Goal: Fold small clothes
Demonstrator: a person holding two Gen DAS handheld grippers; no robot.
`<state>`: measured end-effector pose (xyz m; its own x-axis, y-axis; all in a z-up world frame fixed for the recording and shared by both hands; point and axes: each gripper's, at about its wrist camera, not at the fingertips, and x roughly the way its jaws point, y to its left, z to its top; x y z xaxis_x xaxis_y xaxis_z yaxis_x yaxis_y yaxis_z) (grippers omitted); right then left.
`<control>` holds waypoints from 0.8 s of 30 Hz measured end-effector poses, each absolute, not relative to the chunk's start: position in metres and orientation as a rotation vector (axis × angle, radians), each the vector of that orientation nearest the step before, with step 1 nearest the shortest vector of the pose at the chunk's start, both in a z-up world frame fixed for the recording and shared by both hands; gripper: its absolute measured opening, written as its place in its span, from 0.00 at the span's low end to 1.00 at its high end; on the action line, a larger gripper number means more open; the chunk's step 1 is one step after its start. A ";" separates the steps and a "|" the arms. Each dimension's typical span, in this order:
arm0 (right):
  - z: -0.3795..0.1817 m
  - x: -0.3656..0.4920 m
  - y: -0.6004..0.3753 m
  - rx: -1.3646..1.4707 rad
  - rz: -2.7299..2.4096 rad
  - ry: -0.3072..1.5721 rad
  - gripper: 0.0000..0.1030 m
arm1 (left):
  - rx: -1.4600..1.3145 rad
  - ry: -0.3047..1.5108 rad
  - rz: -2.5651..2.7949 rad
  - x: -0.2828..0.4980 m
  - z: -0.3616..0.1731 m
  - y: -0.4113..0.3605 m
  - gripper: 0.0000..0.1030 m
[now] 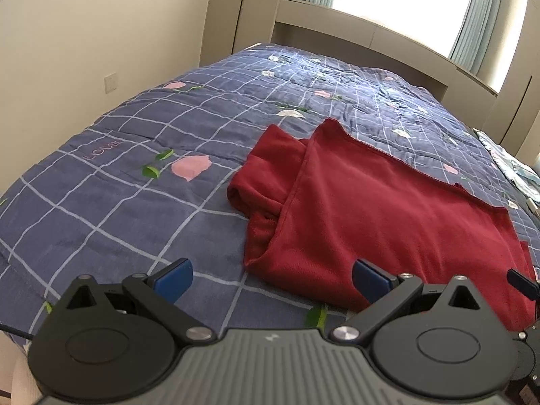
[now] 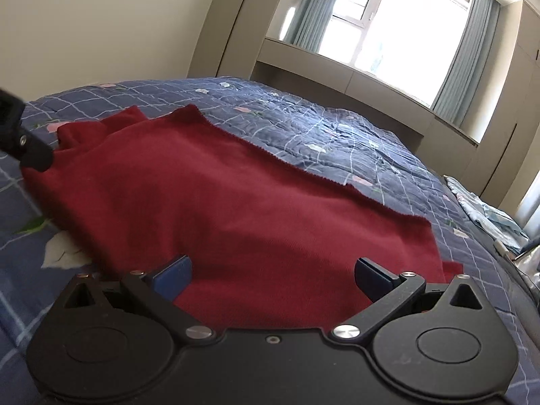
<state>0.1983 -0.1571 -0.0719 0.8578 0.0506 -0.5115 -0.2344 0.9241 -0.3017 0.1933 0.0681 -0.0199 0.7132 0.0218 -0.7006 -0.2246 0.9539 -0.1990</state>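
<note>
the bed (image 1: pixel 101 209) fills the room in front of me, spread with a blue checked quilt with pink flowers, and on its near side lies the one piece of clothing in play, a dark red top (image 1: pixel 371 209). it looks partly folded already: the body lies flat in a broad panel and a sleeve (image 1: pixel 260 175) is tucked in on the left edge, bunched rather than smooth. i'd judge that at least one more fold is left, bringing the panel over on itself, and the sleeve wants tidying first.

there's no basket, drawer or box in sight, so nothing to say of where the finished piece goes. some pale blue fabric (image 2: pixel 486 216) sits at the far right edge of the bed, too small to make out.

the left gripper (image 1: pixel 271 278) hovers by the near left corner of the top, jaws spread wide and empty. the right gripper (image 2: pixel 273 278) hangs over the near hem, jaws likewise apart, grasping nothing.
</note>
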 end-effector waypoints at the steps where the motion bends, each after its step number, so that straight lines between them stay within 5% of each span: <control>1: -0.073 0.197 -0.157 -0.366 0.151 0.518 0.99 | -0.281 0.770 0.140 0.193 -0.021 0.068 1.00; 24: -0.079 0.201 -0.166 -0.279 0.175 0.553 0.99 | -0.357 0.785 0.270 0.163 -0.041 0.067 1.00</control>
<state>0.2013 -0.1663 -0.0787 0.8374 0.0882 -0.5395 -0.2375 0.9476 -0.2137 0.1628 0.0667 -0.0412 0.6786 0.1038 -0.7271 -0.3651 0.9067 -0.2112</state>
